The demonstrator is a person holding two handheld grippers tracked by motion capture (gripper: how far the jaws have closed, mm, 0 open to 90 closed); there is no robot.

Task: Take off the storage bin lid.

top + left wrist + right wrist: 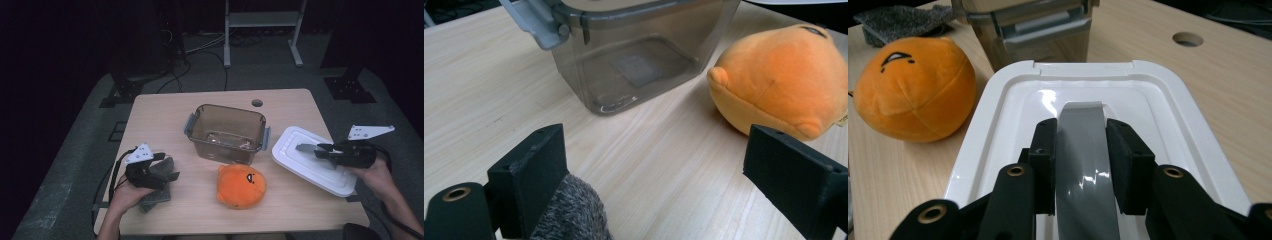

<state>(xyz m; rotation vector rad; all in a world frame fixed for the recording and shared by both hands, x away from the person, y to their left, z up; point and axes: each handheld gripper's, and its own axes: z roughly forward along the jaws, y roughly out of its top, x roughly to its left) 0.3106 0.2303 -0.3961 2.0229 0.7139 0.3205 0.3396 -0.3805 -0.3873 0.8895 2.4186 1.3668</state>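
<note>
No writing, brand, number or sign can be read anywhere on the desk [165, 107]; the orange plush toy [242, 185] carries only stitched black face marks, not letters; a small tag at its edge in the left gripper view is too tiny to make out; the clear box [227, 132] and white lid [305, 165] look unmarked.

1. The counter [165, 112] is pale wood with a fine matt grain.
2. The tub [227, 132] is smoky clear plastic, smooth, with grey plastic latches.
3. The lid [1168, 95] is glossy white plastic.
4. The toy [241, 185] is soft orange plush.
5. The cloth [569, 215] is fuzzy grey fabric.
6. The strip [1085, 165] in the right gripper [1080, 127] is smooth, shiny grey.
</note>
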